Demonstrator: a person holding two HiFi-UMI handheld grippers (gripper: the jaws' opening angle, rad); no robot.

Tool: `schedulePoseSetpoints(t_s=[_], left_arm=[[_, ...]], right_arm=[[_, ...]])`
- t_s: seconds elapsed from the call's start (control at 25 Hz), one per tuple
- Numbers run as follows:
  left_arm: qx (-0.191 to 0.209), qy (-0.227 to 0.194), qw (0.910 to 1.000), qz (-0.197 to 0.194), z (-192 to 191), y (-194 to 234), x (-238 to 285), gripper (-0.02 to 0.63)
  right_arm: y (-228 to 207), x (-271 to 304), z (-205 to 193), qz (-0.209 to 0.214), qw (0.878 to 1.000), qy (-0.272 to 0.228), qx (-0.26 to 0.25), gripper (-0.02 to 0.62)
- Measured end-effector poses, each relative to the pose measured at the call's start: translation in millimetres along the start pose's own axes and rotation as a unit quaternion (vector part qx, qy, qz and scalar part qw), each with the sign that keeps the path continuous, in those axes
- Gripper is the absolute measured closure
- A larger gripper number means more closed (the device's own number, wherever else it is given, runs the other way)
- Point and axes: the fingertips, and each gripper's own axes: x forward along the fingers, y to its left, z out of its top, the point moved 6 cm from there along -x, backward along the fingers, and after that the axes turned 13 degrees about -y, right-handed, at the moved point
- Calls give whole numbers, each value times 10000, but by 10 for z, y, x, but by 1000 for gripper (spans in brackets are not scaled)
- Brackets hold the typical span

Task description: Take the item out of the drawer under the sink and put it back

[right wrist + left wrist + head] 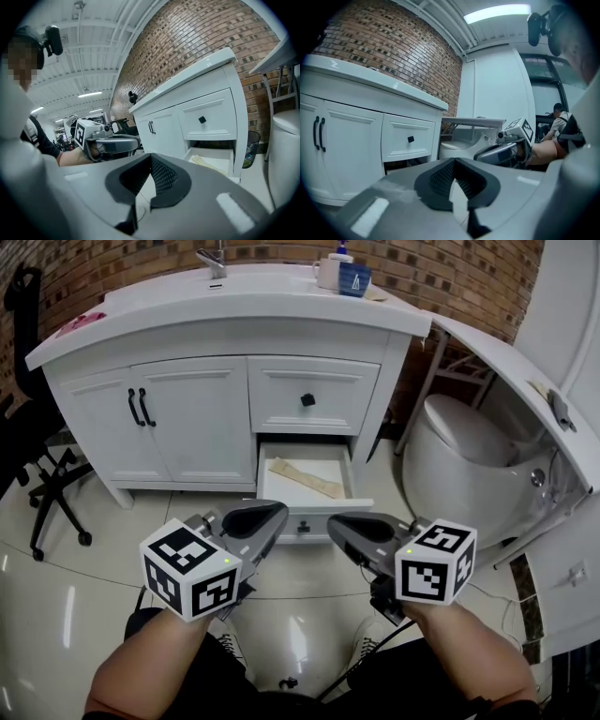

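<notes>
The lower drawer (269, 474) of the white vanity (187, 418) stands pulled open. A flat beige item (306, 478) lies loose inside it. Both grippers hover side by side just in front of the drawer, above the floor. My left gripper (265, 517) is shut with nothing held; in its own view the jaws meet at the tips (453, 163), and the right gripper (506, 151) shows beside it. My right gripper (343, 526) is also shut and empty (150, 161). The right gripper view shows the open drawer (220, 165) with the beige item (202, 161) in it.
Above the open drawer is a shut drawer with a black knob (307, 399). Two cabinet doors (141, 427) stay shut at left. A toilet (459, 460) stands right of the vanity, and a black office chair (37, 465) at far left. A faucet (216, 259) and blue cup (354, 279) sit on the countertop.
</notes>
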Motion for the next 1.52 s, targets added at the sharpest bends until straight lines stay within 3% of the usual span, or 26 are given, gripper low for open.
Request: schedulePoseSetpoints(t_s=[0.4, 0.8, 1.04, 1.52], left_arm=[[-140, 124, 9997, 129, -102, 418, 176, 600], [-244, 250, 9987, 375, -272, 950, 395, 600], [-285, 379, 9977, 482, -415, 1262, 513, 600], [-352, 457, 9975, 415, -504, 1395, 621, 600]], right_arm=[[-564, 183, 18, -377, 9990, -32, 237, 588], [-1027, 387, -13, -686, 9968, 206, -361, 588], [-1285, 557, -49, -793, 9958, 298, -353, 588], [-1425, 764, -116, -789, 9943, 511, -500, 588]])
